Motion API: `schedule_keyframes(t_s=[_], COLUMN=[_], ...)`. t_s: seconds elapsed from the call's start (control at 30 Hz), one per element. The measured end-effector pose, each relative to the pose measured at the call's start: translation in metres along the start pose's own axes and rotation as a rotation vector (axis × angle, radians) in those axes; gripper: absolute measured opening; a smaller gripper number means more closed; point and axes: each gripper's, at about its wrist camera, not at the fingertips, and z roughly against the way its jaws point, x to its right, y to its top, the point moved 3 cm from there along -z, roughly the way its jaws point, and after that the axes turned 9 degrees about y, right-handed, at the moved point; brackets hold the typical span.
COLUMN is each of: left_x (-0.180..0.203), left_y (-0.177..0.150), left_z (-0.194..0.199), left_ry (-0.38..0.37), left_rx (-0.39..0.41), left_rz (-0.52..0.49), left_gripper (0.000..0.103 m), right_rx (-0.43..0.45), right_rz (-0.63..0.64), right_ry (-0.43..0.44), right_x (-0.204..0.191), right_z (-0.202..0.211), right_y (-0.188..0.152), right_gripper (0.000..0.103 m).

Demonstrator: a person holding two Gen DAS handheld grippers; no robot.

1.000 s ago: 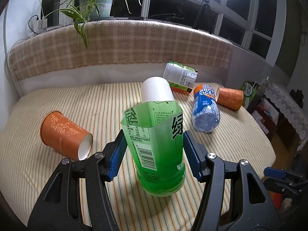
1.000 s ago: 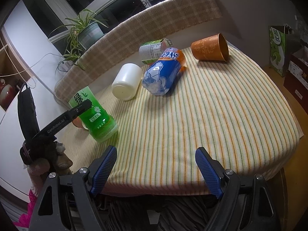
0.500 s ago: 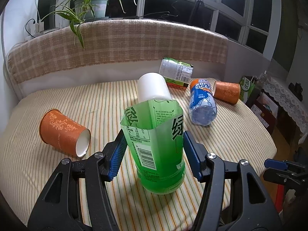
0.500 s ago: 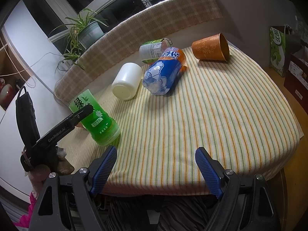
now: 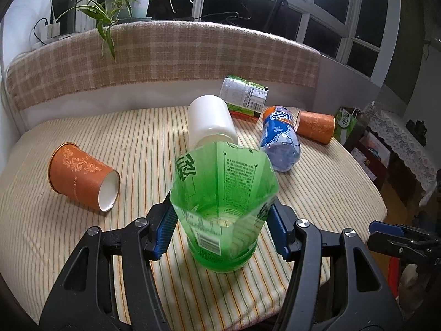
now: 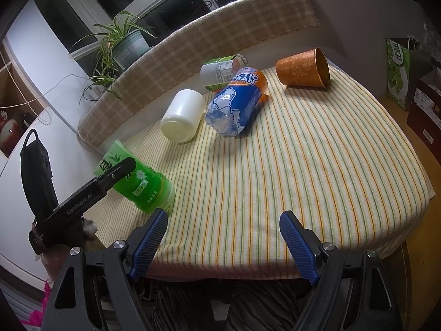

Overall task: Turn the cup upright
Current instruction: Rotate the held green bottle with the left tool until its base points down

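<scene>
A green translucent cup [image 5: 223,209], cut from a labelled bottle, rests on its base near the front of the striped table [image 5: 137,248]. It leans back so that its open mouth faces the left wrist camera. My left gripper [image 5: 222,223] is shut on the cup, one blue pad on each side of its lower body. In the right wrist view the green cup [image 6: 137,184] tilts to the left, with a black finger [image 6: 110,176] of the left gripper across it. My right gripper [image 6: 223,237] hangs open and empty over the table's front edge.
Several other cups lie on their sides: an orange one [image 5: 82,176] at the left, a white one [image 5: 210,122] behind the green cup, a blue-labelled one [image 5: 279,138], a second orange one [image 5: 315,127] and a green-and-white one [image 5: 244,96] at the back. A plaid backrest [image 5: 165,52] bounds the far side.
The green cup has tipped from nearly upright to leaning toward the left wrist camera and slid nearer the front edge, still in the left gripper. The right gripper has not moved.
</scene>
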Motion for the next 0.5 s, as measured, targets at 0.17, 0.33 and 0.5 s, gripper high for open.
schedule_keyframes(t_s=[0.17, 0.33, 0.5], left_x=[-0.0012, -0.0024, -0.0029], left_y=[-0.0017, -0.0055, -0.0095], left_z=[0.0012, 0.0009, 0.0033], left_ry=[-0.008, -0.029, -0.033], left_rx=[-0.008, -0.03, -0.036], left_rz=[0.011, 0.019, 0.021], left_gripper=[0.06, 0.067, 0.068], right_rx=[-0.002, -0.005, -0.004], right_rz=[0.004, 0.009, 0.019], right_ry=[0.002, 0.005, 0.009], right_x=[-0.0018, -0.0047, -0.008], right_z=[-0.0007, -0.0016, -0.0016], right_y=[-0.0002, 0.0005, 0.002], right_gripper=[0.086, 0.086, 0.086])
